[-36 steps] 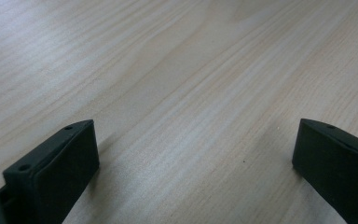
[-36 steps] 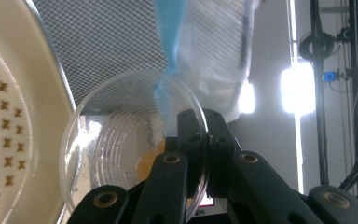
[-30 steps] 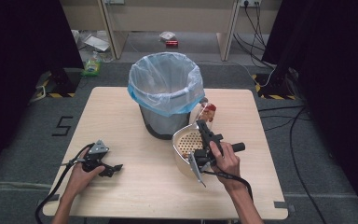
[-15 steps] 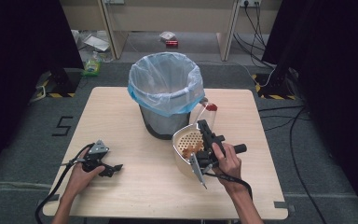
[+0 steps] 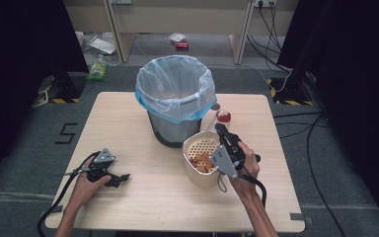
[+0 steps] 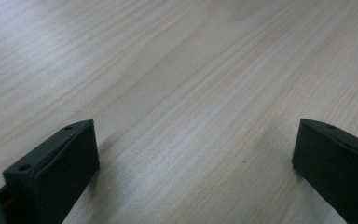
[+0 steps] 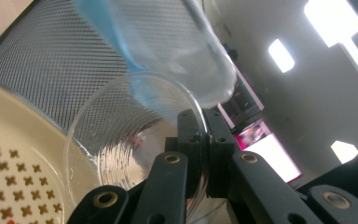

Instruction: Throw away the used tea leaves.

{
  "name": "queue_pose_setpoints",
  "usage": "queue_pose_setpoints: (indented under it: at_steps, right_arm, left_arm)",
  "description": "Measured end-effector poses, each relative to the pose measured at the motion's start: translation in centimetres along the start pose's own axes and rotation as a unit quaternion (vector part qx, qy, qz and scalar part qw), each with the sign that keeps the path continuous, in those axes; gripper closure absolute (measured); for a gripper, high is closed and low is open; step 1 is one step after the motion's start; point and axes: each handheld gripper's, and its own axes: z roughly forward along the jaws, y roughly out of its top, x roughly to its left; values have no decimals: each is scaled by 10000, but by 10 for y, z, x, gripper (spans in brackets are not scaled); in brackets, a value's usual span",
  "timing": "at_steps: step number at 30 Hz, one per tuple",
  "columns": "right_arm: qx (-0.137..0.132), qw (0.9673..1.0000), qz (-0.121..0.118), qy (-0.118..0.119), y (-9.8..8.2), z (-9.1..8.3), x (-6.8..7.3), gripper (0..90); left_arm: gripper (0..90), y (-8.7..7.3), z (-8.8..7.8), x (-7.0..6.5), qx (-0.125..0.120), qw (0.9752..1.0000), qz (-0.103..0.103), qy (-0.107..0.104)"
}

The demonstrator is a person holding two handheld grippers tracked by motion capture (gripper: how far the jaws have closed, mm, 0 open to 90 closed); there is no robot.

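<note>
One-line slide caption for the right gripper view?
Right gripper shut on clear plastic cup's rim, beside cream perforated basket and mesh bin.

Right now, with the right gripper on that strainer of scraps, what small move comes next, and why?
Probably lift the strainer higher toward the bin: the right gripper is clamped on its rim, it is tilted with scraps inside, yet sits below the bin's opening.

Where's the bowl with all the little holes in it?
In the high view the cream holey bowl sits on the table's right half, just in front of the blue-lined bin, tipped up beside the right claw.
</note>
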Motion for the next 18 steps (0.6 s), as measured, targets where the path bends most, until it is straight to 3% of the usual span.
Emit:
queue_pose_setpoints:
  at_steps: [1, 2, 3, 4, 7, 8, 9, 12, 15, 18]
  right_arm:
    - [32, 9986, 523, 122, -3, 0, -8, 878]
    - [32, 9986, 523, 122, -3, 0, -8, 878]
    - [61, 9951, 959, 252, -6, 0, -12, 877]
    - [61, 9951, 959, 252, -6, 0, -12, 877]
    - [164, 9852, 1640, 461, -14, 2, -18, 877]
    - [221, 9797, 1920, 531, -19, 3, -22, 876]
    - [221, 9797, 1920, 531, -19, 3, -22, 876]
    - [278, 9698, 2341, 621, -27, 4, -28, 876]
    - [342, 9564, 2802, 746, -35, 5, -33, 876]
    - [452, 9488, 3028, 780, -43, 8, -38, 876]
  left_arm:
    - [0, 0, 0, 0, -1, 10000, -1, -1]
    - [0, 0, 0, 0, -2, 10000, -2, 0]
    - [0, 0, 0, 0, -1, 10000, -1, 0]
    - [0, 0, 0, 0, -1, 10000, 0, 0]
    - [0, 0, 0, 0, -1, 10000, 0, -1]
    - [0, 0, 0, 0, -2, 10000, -1, 1]
    - [0, 0, 0, 0, -2, 10000, -2, 1]
    - [0, 0, 0, 0, -2, 10000, -1, 0]
    - [0, 0, 0, 0, -1, 10000, -1, 0]
    - [0, 0, 0, 0, 0, 10000, -2, -1]
